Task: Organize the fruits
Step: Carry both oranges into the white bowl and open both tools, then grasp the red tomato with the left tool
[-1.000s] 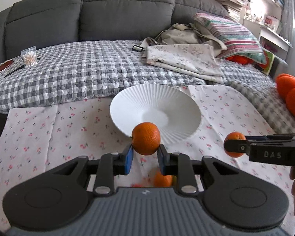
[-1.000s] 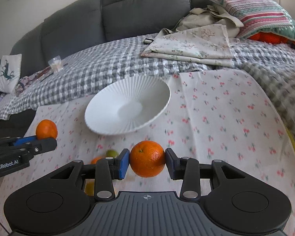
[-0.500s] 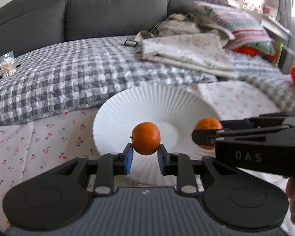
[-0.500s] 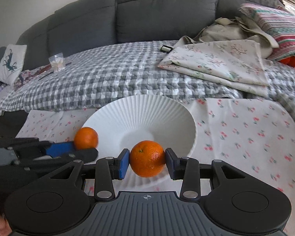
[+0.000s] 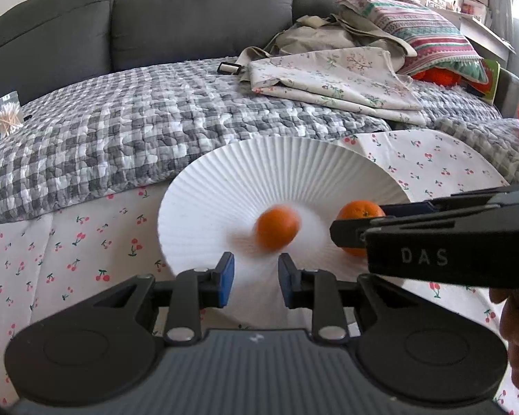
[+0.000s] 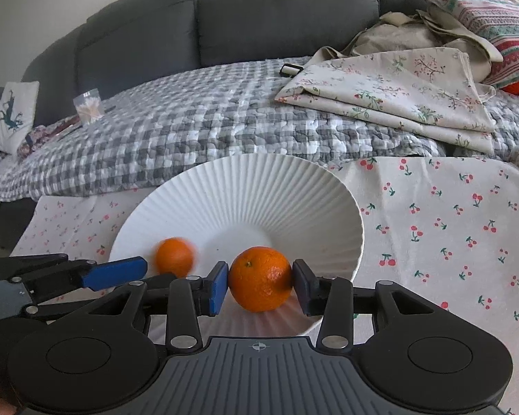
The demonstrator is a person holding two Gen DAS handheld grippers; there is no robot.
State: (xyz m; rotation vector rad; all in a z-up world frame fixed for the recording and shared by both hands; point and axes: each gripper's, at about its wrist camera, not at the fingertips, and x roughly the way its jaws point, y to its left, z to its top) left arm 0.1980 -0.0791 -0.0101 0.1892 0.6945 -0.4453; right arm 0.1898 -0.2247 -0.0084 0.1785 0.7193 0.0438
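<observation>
Our left claw (image 5: 253,275) stands open and empty, and a blurred orange (image 5: 276,229) sits just beyond its pads, free inside the white bowl (image 5: 294,166). Our right claw (image 6: 260,285) grips a second orange (image 6: 261,278) between both pads, low over the bowl's near side. The bowl rests on the cherry-print cloth (image 6: 449,214) in front of the sofa (image 6: 276,7).
</observation>
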